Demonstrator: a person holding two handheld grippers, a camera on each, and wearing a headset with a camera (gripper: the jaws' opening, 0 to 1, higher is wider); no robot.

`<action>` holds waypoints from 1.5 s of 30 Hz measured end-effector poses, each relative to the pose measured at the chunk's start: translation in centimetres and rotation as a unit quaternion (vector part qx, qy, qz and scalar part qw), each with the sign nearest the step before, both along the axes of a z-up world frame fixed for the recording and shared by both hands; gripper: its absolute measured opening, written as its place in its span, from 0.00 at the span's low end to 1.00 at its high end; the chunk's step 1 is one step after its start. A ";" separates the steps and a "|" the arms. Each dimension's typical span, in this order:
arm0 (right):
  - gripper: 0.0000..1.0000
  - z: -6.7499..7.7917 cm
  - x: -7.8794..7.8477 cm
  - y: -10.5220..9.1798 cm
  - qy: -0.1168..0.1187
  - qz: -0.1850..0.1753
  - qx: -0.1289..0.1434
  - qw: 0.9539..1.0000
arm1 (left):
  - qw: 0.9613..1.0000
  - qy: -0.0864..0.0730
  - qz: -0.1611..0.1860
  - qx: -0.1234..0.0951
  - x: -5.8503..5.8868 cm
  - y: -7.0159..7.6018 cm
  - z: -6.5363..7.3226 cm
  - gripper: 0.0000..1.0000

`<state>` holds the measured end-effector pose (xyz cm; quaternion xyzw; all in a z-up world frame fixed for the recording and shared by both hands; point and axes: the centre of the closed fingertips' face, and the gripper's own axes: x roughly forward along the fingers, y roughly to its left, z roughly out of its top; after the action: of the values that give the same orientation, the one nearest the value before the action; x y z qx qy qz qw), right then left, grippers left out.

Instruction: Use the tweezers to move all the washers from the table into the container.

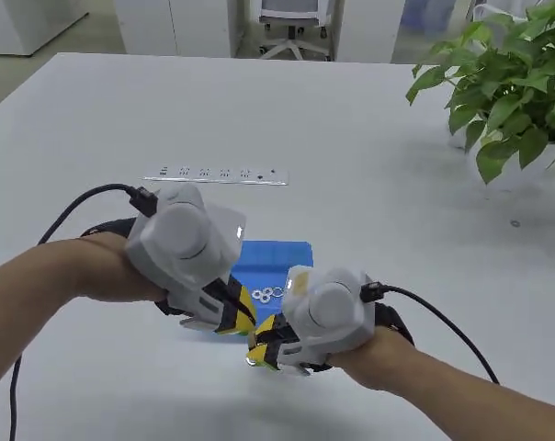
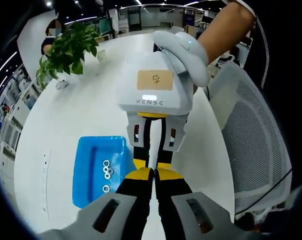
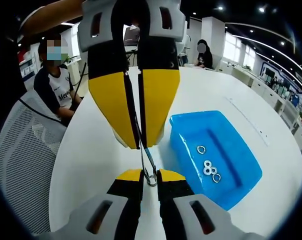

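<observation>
- Jaws of the left gripper pinch the tweezers, upper centre, for control.
- Right gripper jaws sit nearly together at the tip, likely steadying; cannot tell if pinching.
- Container, right, holds washers.

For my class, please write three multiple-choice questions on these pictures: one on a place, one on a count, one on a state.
1. Where do the loose washers lie? A on the power strip; B in the blue container; C under the plant.
2. How many washers lie there? A two; B four; C seven.
3. How are the tweezers held? A flat on the table; B standing in the container; C clamped in the left gripper.
Answers: 1 B, they rest on the container's floor; 2 B, four rings show in the right gripper view; 3 C, the tweezers run between that gripper's shut jaws.
</observation>
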<state>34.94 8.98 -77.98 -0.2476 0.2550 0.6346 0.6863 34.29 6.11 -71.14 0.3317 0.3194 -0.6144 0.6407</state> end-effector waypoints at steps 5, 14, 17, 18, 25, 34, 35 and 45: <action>0.12 -0.4 -0.2 0.0 0.003 0.001 -0.001 1.000 | 1.000 0.005 0.001 -0.001 -0.2 0.0 -0.3 0.06; 0.12 -0.2 -0.2 0.1 -0.001 0.000 0.002 1.000 | 1.000 0.006 0.006 -0.011 0.0 -0.1 -0.1 0.06; 0.12 0.0 -0.3 0.2 0.000 -0.001 0.005 1.000 | 1.000 0.007 0.006 -0.012 0.0 -0.1 0.0 0.06; 0.12 -0.1 -0.3 0.2 0.001 0.000 0.004 1.000 | 1.000 0.007 0.006 -0.010 0.0 -0.1 0.0 0.06; 0.12 -0.4 -0.6 0.2 0.002 0.001 0.002 1.000 | 1.000 0.011 0.003 -0.006 -0.3 -0.1 -0.3 0.06; 0.12 -0.3 -0.3 0.1 -0.004 0.000 0.002 1.000 | 1.000 0.008 0.006 -0.012 -0.1 -0.1 -0.1 0.06; 0.12 -0.3 -0.3 0.1 -0.005 -0.001 0.001 1.000 | 1.000 0.007 0.006 -0.012 0.0 -0.1 -0.1 0.06; 0.12 -0.7 -0.5 0.0 0.001 -0.003 -0.004 1.000 | 1.000 0.011 0.004 -0.013 0.0 -0.2 -0.5 0.06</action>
<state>34.47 8.99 -78.68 -0.2493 0.2590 0.6316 0.6869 34.31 5.91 -71.65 0.3156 0.3199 -0.6193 0.6439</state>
